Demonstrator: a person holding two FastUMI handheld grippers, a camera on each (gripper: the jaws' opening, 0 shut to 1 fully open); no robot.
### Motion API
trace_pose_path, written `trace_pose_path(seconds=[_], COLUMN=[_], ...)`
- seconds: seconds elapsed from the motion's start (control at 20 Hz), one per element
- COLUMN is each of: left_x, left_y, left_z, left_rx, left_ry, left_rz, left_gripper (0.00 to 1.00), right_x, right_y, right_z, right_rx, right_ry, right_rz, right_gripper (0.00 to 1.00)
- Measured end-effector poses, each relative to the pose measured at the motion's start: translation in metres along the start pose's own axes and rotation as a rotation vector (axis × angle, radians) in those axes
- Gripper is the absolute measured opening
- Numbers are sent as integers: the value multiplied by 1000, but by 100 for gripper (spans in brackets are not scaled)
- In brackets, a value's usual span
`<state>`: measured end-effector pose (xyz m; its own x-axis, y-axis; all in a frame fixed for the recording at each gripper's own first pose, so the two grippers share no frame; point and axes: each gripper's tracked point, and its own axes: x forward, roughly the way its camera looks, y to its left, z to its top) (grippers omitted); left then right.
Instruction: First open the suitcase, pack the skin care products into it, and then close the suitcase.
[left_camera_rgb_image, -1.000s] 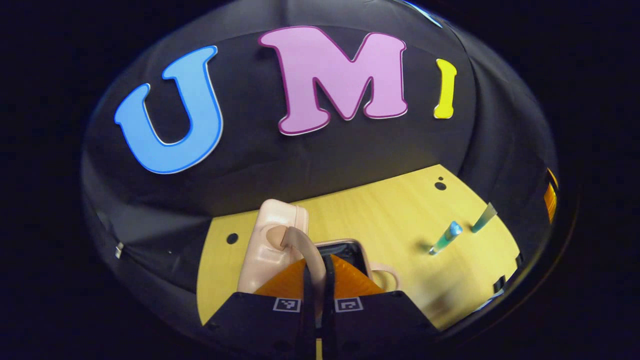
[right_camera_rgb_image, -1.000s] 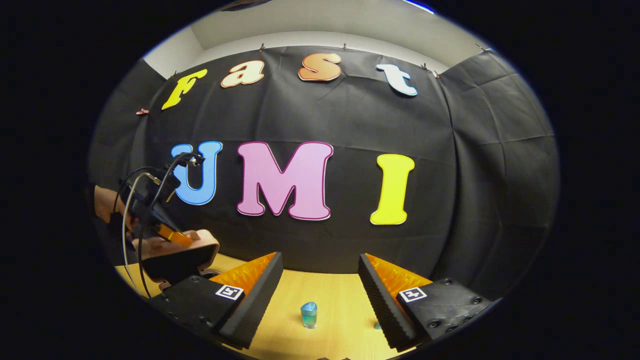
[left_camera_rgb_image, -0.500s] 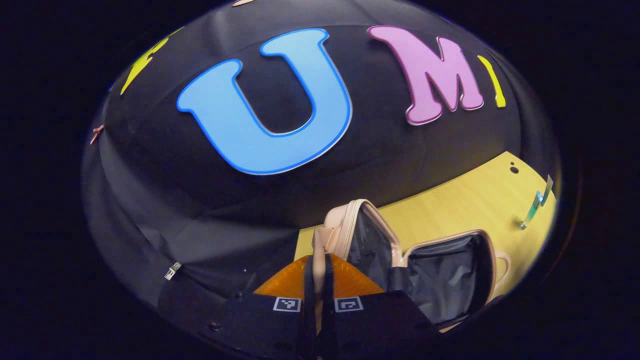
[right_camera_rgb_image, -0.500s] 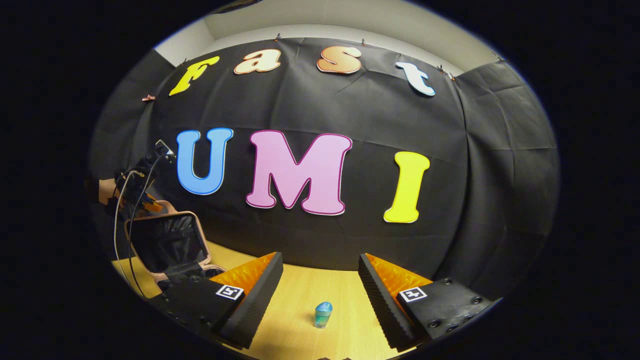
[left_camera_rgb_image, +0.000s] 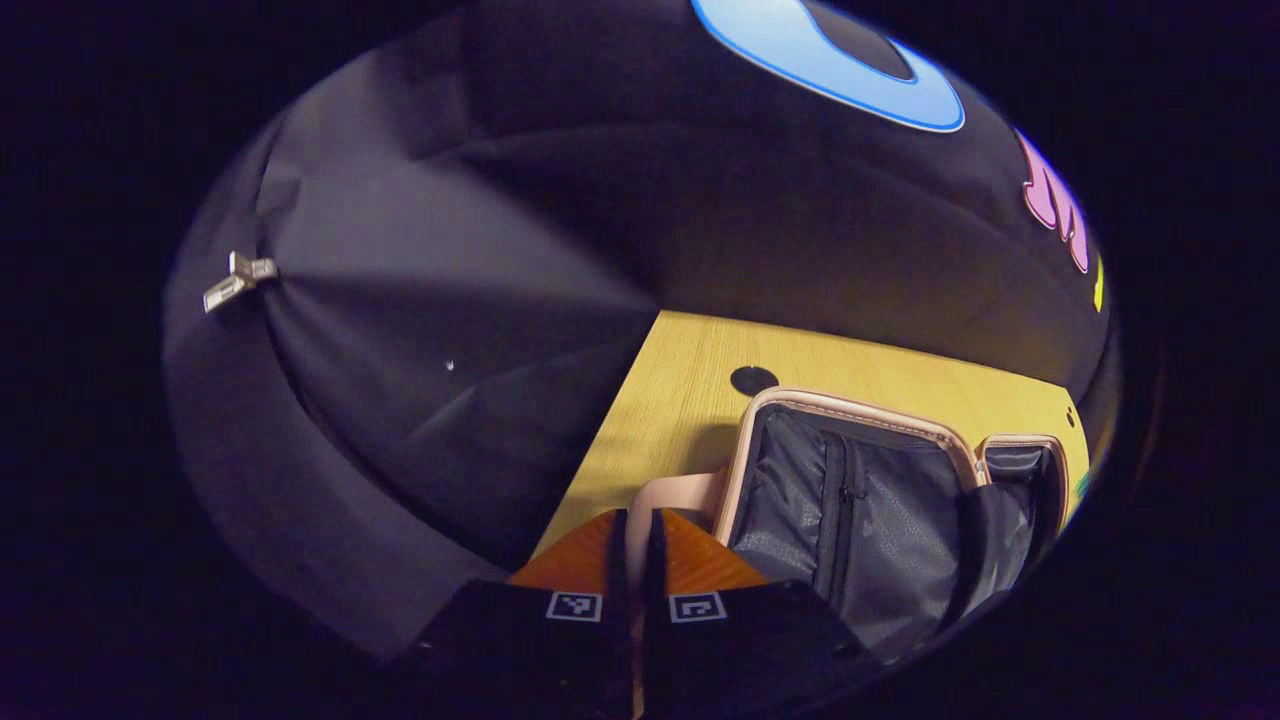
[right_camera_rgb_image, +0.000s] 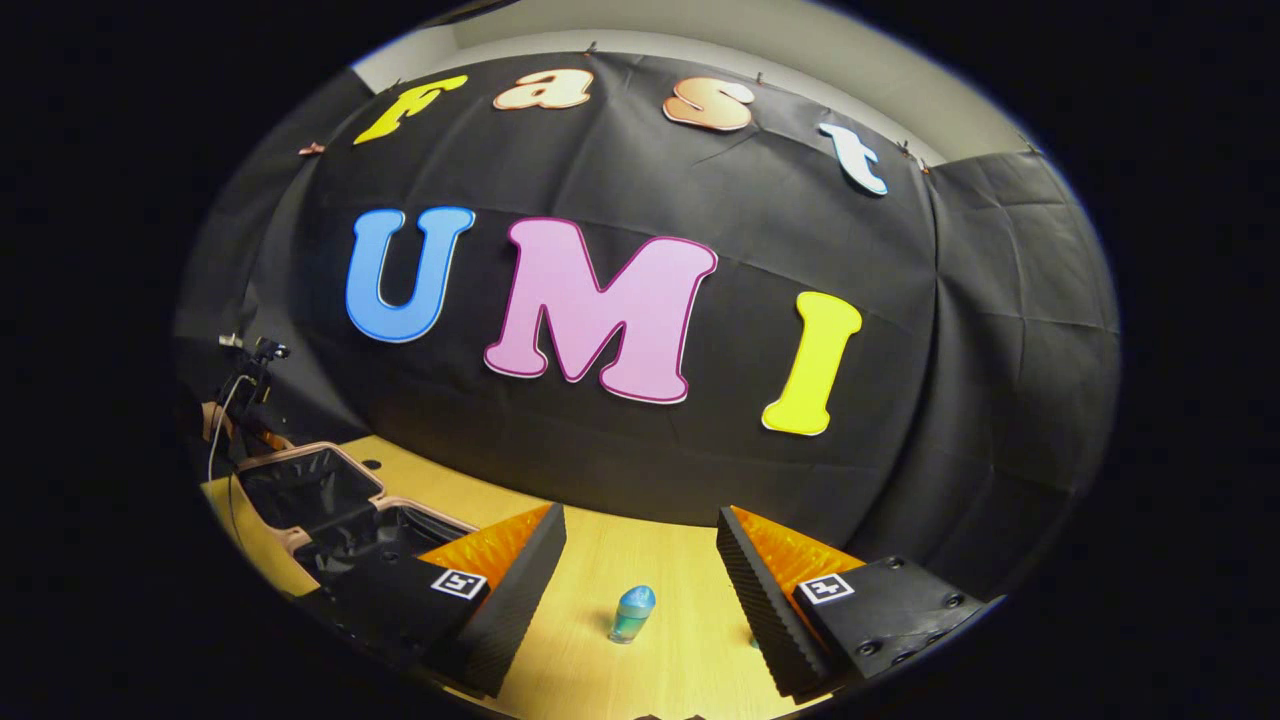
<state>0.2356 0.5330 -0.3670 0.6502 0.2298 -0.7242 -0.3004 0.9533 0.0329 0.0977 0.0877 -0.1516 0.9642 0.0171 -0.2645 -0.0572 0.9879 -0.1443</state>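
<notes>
The left gripper (left_camera_rgb_image: 633, 560) is pinching the pink handle (left_camera_rgb_image: 672, 497) of the suitcase (left_camera_rgb_image: 860, 500) — that is how it pulls the lid down flat. The suitcase lies open on the yellow table (left_camera_rgb_image: 700, 360), its dark lining showing. The right gripper (right_camera_rgb_image: 640, 560) has its fingers spread wide, waiting above a little blue bottle (right_camera_rgb_image: 632, 612) — probably the first thing to pack. The bottle stands well apart from the suitcase (right_camera_rgb_image: 330, 500). Nothing blocks the way between them.
</notes>
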Motion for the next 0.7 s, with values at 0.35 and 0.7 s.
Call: trace_pose_path(seconds=[0.35, 0.7], left_x=[-94, -308], left_y=[-2, -154], left_z=[68, 128], left_rx=[-28, 7], left_ry=[-217, -668], left_rz=[90, 54], left_gripper=[100, 96], right_x=[3, 3], right_y=[-20, -91], right_z=[8, 9], right_rx=[24, 17], right_ry=[-24, -71], right_rz=[-31, -33], right_gripper=[96, 96])
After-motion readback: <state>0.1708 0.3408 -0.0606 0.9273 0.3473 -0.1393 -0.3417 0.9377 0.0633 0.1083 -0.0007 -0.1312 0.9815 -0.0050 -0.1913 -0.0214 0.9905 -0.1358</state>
